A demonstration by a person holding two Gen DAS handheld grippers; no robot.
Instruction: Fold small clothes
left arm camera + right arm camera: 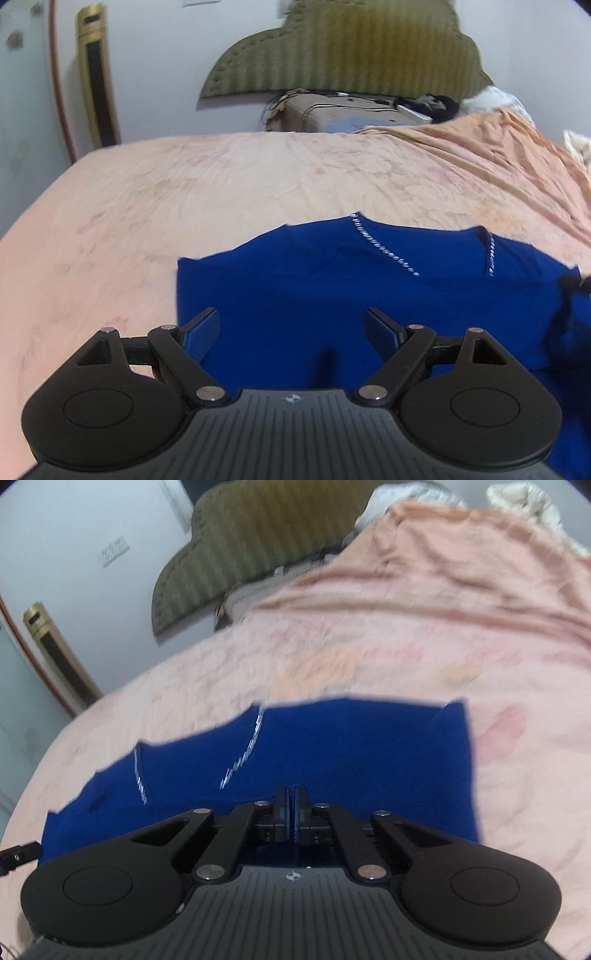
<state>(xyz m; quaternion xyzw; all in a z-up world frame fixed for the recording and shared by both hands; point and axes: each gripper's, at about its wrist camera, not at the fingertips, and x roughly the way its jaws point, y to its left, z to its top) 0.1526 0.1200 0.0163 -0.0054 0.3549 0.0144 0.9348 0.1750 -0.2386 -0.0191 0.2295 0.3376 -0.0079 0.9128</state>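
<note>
A royal-blue garment [332, 288] with lines of silver rhinestones lies on a pink bedsheet [184, 192]. My left gripper [291, 328] is open, its jaws spread wide just above the garment's near left part, holding nothing. In the right wrist view the same blue garment [351, 746] lies ahead, and my right gripper [291, 805] is shut with a thin edge of the blue cloth pinched between its pads. The right wrist view is motion-blurred. A dark bit of the right gripper [572, 282] shows at the left view's right edge.
An olive quilted headboard [354, 48] stands on the far wall, with a cardboard box [332, 110] and dark clutter at the bed's head. A gold tower fan [98, 74] stands far left. Rumpled pink sheet and white bedding [524, 502] lie far right.
</note>
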